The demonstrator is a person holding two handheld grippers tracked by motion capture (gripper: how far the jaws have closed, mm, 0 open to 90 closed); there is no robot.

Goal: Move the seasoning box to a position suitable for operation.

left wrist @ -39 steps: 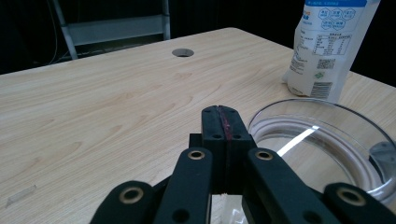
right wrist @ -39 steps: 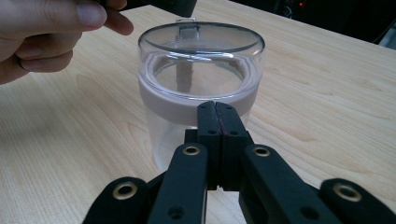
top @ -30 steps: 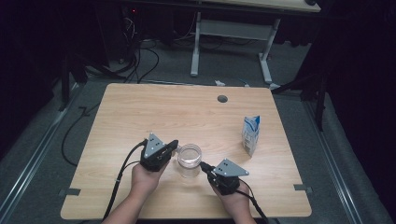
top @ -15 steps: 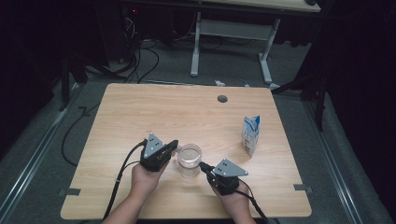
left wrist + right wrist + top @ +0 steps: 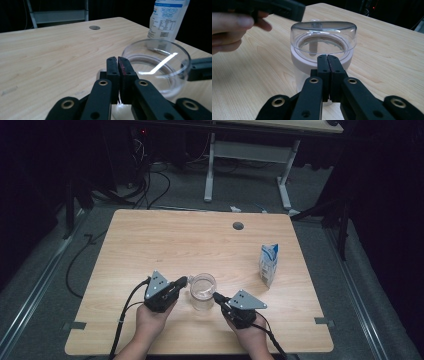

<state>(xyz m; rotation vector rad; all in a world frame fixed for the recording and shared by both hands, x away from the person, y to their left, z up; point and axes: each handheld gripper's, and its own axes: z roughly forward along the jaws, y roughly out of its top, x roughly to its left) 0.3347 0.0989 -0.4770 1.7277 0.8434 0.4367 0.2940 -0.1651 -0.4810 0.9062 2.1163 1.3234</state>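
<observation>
A clear jar (image 5: 202, 291) with a transparent lid stands upright on the tabletop (image 5: 165, 237), between the two grippers. The left hand-held gripper (image 5: 183, 281) has its jaws pressed together with nothing between them, tips just beside the jar's rim. The right hand-held gripper (image 5: 216, 296) also has its jaws together and empty, tips right at the jar's opposite side; contact cannot be told. A milk carton (image 5: 268, 264) stands upright beyond the right hand-held gripper, well apart from the jar
</observation>
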